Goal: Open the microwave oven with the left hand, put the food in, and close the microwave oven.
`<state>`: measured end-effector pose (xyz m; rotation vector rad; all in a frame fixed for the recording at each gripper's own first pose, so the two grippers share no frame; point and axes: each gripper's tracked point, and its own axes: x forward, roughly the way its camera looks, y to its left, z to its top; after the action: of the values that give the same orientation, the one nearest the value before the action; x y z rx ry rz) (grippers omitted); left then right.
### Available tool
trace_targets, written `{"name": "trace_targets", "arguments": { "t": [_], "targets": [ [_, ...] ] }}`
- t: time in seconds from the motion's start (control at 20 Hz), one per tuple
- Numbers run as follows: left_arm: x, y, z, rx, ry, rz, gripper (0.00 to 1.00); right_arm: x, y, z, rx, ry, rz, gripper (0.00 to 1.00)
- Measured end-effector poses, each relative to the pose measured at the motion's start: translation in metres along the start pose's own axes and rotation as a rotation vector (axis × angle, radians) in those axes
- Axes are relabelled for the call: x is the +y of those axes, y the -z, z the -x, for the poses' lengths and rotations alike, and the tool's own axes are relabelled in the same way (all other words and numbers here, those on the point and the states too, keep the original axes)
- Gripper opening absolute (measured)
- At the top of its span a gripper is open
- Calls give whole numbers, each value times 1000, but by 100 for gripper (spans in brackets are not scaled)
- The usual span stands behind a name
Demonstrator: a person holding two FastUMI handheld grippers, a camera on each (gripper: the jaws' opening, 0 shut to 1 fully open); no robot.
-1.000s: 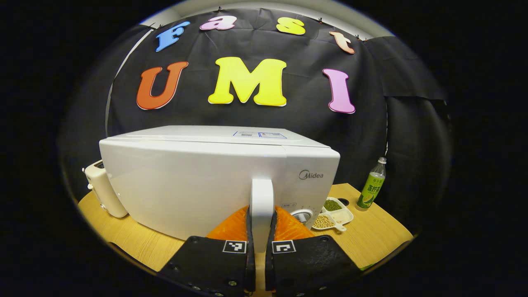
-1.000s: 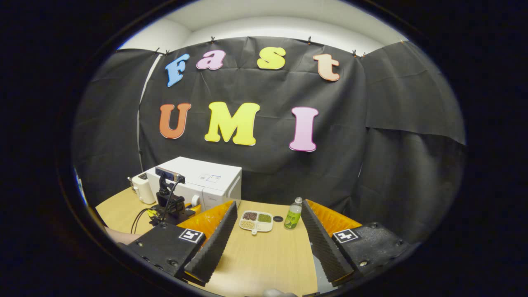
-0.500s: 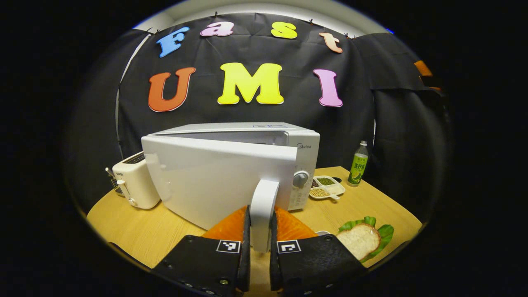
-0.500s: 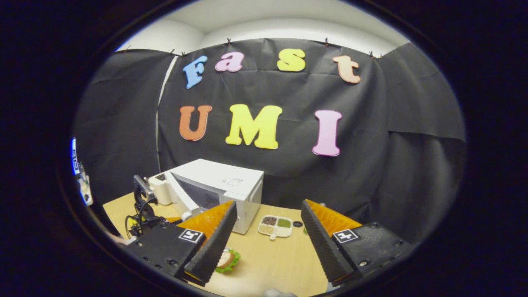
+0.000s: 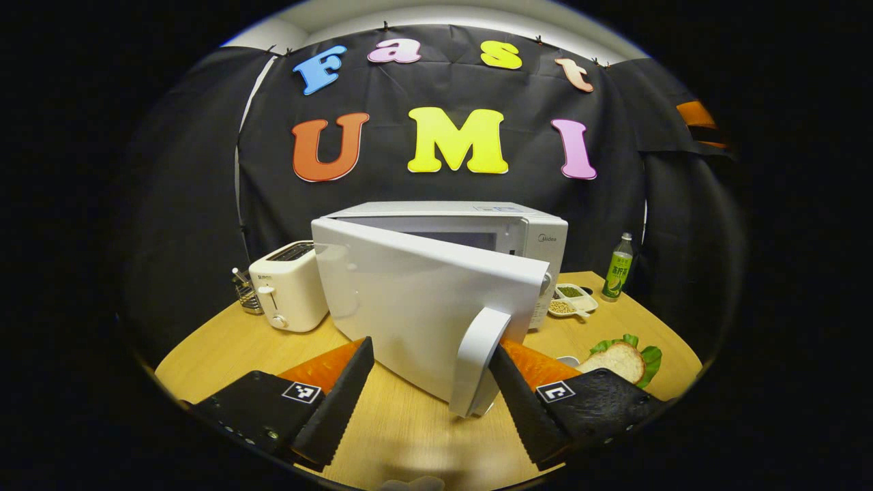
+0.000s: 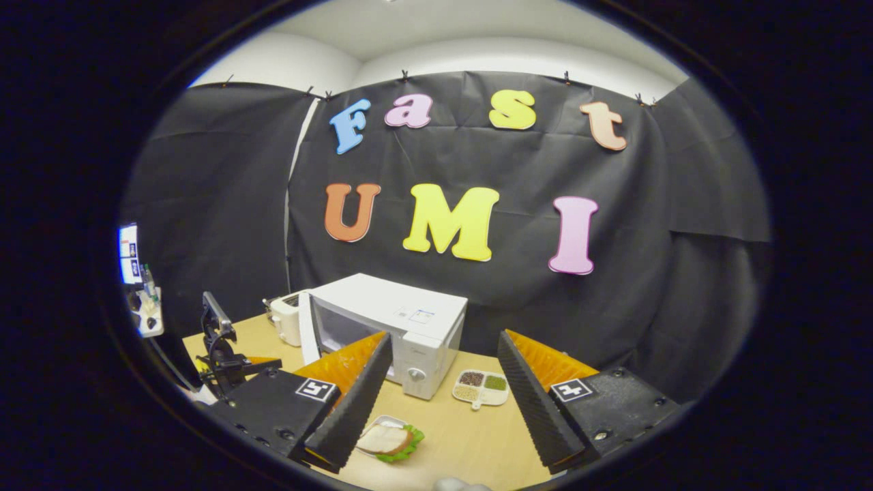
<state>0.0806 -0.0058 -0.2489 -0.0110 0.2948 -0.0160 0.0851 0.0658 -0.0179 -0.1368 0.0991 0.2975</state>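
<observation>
The white microwave (image 5: 542, 239) stands on the wooden table (image 5: 218, 351) with its door (image 5: 409, 307) swung partly open. The door's handle (image 5: 477, 358) stands between the spread fingers of my left gripper (image 5: 430, 409), close to the right-hand finger, and nothing presses on it. The food, a slice of bread on lettuce (image 5: 617, 361) on a small plate, lies to the right of the door. In the right gripper view the microwave (image 6: 409, 320) and its open door (image 6: 306, 327) lie ahead on the left, and the bread (image 6: 385, 440) sits under my open, empty right gripper (image 6: 440, 409).
A white toaster (image 5: 290, 286) stands left of the microwave. A divided dish of beans (image 5: 571, 300) and a green bottle (image 5: 619, 266) are at the table's far right. The dish of beans (image 6: 481, 387) lies beyond the right gripper. The left gripper's rig (image 6: 222, 348) shows at far left.
My left gripper has opened and let go of the door handle after pulling the door further open. The right gripper has drawn back, bringing the bread on lettuce into its view.
</observation>
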Motion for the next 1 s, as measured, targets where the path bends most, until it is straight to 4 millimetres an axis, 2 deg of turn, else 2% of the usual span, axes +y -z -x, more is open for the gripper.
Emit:
{"name": "trace_targets", "arguments": {
  "t": [0.05, 0.1, 0.15, 0.2, 0.35, 0.55, 0.65, 0.8, 0.95, 1.0],
  "targets": [
    [6, 1, 7, 1, -11, -5, 98, 4, 0, 1, 1, -3, 4, 99],
    [13, 4, 14, 5, -20, -7, 98, 7, 1, 2, 0, -6, 6, 93],
    [22, 7, 21, 11, -29, -5, 89, 10, 3, 4, 2, -9, 4, 93],
    [32, 10, 29, 13, -42, -3, 96, 14, 6, 5, 5, -11, 0, 99],
    [68, 16, 54, 23, -87, -24, 96, 26, 20, 8, 25, -8, -15, 99],
    [122, 27, 84, 39, -142, -45, 96, 36, 52, 12, 79, 10, -27, 99],
    [148, 29, 94, 47, -174, -43, 96, 39, 71, 10, 110, 21, -35, 99],
    [178, 22, 113, 33, -205, -46, 96, 43, 113, 3, 188, 25, -52, 99],
    [197, 11, 124, 21, -216, -69, 94, 46, 158, -11, 290, 11, -118, 99],
    [200, 8, 127, 15, -219, -75, 93, 49, 175, -16, 322, -5, -150, 92]
  ]
}}
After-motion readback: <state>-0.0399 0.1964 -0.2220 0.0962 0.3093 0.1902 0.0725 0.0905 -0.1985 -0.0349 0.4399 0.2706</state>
